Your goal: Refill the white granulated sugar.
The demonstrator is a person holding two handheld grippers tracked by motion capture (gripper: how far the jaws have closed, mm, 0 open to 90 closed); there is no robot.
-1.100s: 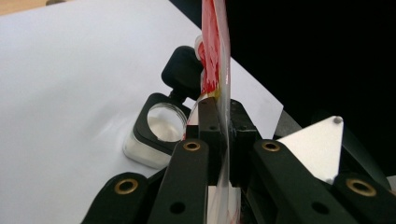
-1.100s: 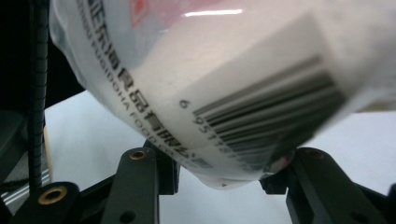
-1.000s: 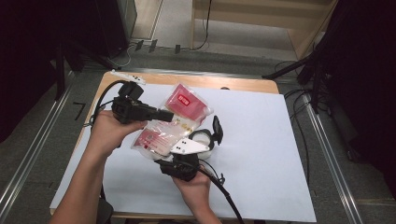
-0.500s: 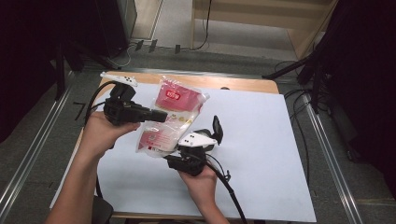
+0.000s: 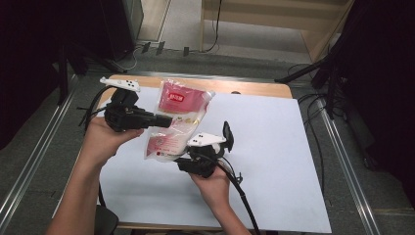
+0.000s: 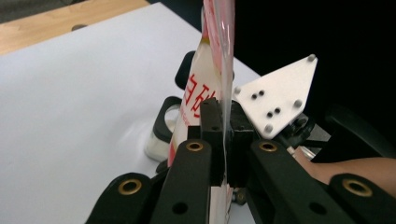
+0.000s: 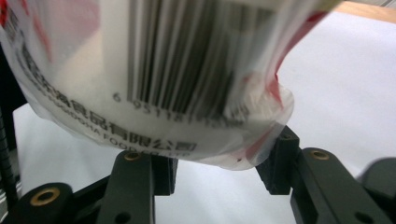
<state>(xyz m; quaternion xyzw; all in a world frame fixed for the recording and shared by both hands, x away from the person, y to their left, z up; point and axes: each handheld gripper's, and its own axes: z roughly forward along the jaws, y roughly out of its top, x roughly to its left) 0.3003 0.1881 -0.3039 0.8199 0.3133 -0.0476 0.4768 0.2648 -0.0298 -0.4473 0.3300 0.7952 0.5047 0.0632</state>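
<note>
Centre-left of the high view: a clear plastic pouch [image 5: 176, 120] with a red label is held above the white sheet [image 5: 274, 147], clear of the wooden table edge [image 5: 254, 88] at the top. The left gripper [image 5: 166, 120] pinches the pouch's thin side seam with jaws fully closed on it. The right gripper [image 5: 183, 159] spans the pouch's lower end, jaws partly apart and bearing on the film. The pouch contains pale granular matter. The sheet's right half and lower part lie open.
</note>
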